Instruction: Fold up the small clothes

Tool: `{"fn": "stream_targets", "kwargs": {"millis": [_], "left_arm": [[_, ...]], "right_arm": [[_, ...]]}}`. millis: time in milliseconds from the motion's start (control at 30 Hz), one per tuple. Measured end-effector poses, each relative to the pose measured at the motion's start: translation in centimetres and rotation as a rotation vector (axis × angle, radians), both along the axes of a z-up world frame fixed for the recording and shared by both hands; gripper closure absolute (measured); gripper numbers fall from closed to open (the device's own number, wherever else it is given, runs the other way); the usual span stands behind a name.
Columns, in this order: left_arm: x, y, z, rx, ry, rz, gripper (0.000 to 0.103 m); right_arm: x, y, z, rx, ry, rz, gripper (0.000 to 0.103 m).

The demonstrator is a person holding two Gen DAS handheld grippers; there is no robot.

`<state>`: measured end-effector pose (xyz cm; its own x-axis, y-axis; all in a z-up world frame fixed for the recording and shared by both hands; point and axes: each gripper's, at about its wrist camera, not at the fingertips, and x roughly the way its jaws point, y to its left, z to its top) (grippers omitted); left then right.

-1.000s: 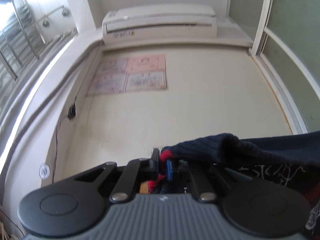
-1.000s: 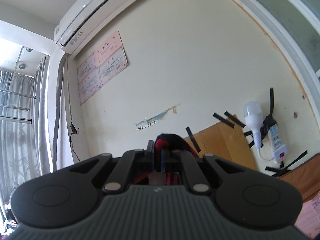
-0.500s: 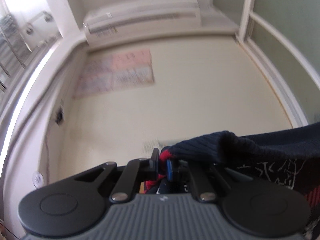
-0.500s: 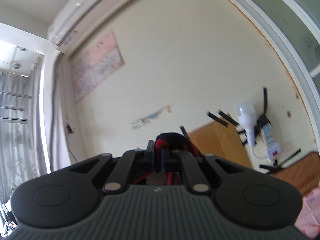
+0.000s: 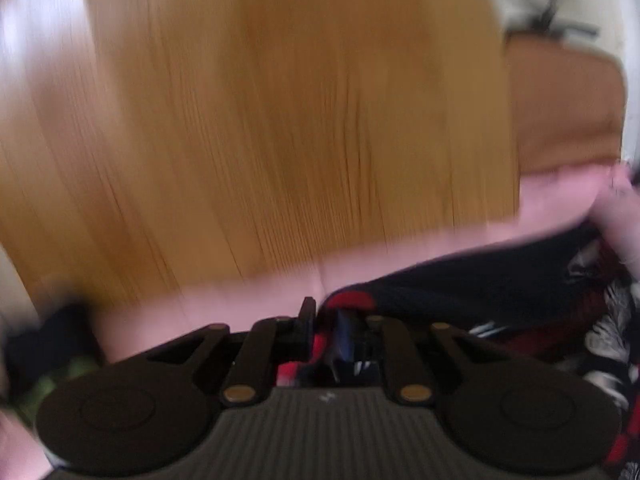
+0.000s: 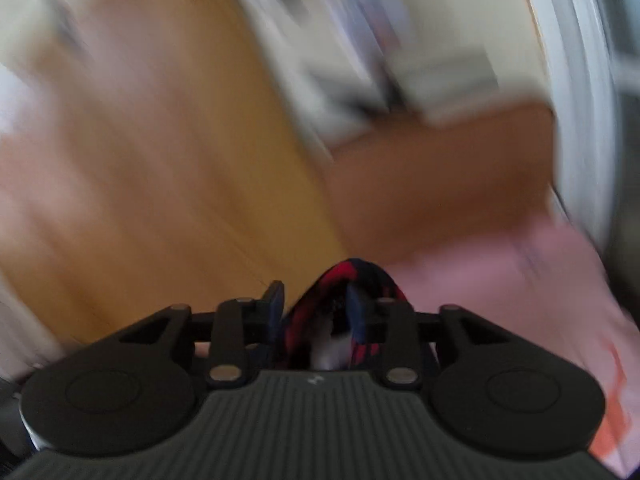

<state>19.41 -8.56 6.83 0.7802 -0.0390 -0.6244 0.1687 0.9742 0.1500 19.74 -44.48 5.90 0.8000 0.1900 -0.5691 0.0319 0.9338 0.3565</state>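
Both views are smeared by motion blur. In the left wrist view the left gripper (image 5: 325,322) has its jaws set narrow and just starting to part, with the red-trimmed edge of a dark navy knitted garment (image 5: 492,292) between the fingertips; the blur hides whether the pads press on it. From there the garment runs off to the right, showing a white and red pattern at the right edge, and lies over a pink sheet (image 5: 248,300). Beyond the sheet stands a yellow-brown wooden board (image 5: 280,120), with a darker brown panel (image 5: 560,112) to its right.

In the right wrist view the right gripper (image 6: 316,300) is opening. A red and navy fold of the same garment (image 6: 352,276) humps up between the jaws and leans against the right finger, while the left finger (image 6: 274,300) stands clear of it. The pink sheet (image 6: 500,276) spreads to the right, and the wooden board (image 6: 224,152) rises to the far left.
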Motion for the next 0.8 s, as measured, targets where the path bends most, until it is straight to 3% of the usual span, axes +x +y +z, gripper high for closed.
{"fn": "stream_targets", "kwargs": {"millis": [67, 167, 233, 300, 367, 467, 500, 567, 633, 733, 767, 800], "left_arm": [[-0.5, 1.6, -1.8, -0.013, 0.002, 0.009, 0.088], [-2.1, 3.9, -2.1, -0.019, -0.035, -0.002, 0.074], [-3.2, 4.5, -1.7, 0.0, -0.071, -0.016, 0.07], [-4.1, 4.2, -1.3, 0.069, -0.13, 0.009, 0.07], [-4.0, 3.7, -0.9, 0.095, -0.158, 0.007, 0.071], [-3.4, 3.0, -0.7, 0.064, -0.126, -0.004, 0.07], [-3.5, 2.8, -0.6, 0.056, -0.123, -0.01, 0.07], [-3.3, 2.1, -0.7, 0.042, -0.128, -0.032, 0.07], [-3.8, 2.2, -0.8, 0.038, -0.129, -0.041, 0.07], [-3.0, 1.9, -1.3, 0.042, -0.116, -0.043, 0.07], [-2.6, 1.7, -1.5, 0.04, -0.103, -0.042, 0.07], [-2.0, 1.6, -1.8, 0.035, -0.082, -0.041, 0.07]], "right_arm": [[-1.0, -1.7, -3.6, 0.063, 0.048, 0.03, 0.065], [-4.9, -2.9, -6.1, 0.008, 0.031, 0.07, 0.062], [-7.8, -3.1, -6.8, -0.049, -0.002, 0.102, 0.052], [-10.1, -3.1, -7.6, -0.079, -0.021, 0.141, 0.041], [-11.6, -3.0, -8.1, -0.092, -0.023, 0.154, 0.025], [-11.3, -2.9, -9.5, -0.059, 0.069, 0.149, 0.023], [-11.0, -2.9, -9.7, -0.046, 0.06, 0.148, 0.026], [-11.2, -3.1, -9.4, -0.052, 0.064, 0.172, 0.085], [-11.2, -4.0, -8.0, -0.082, 0.041, 0.128, 0.086], [-10.1, -5.2, -5.3, -0.439, -0.06, -0.031, 0.086], [-8.9, -5.9, -4.9, -0.605, -0.078, -0.11, 0.083], [-7.6, -6.6, -4.9, -0.7, -0.067, -0.165, 0.078]]}}
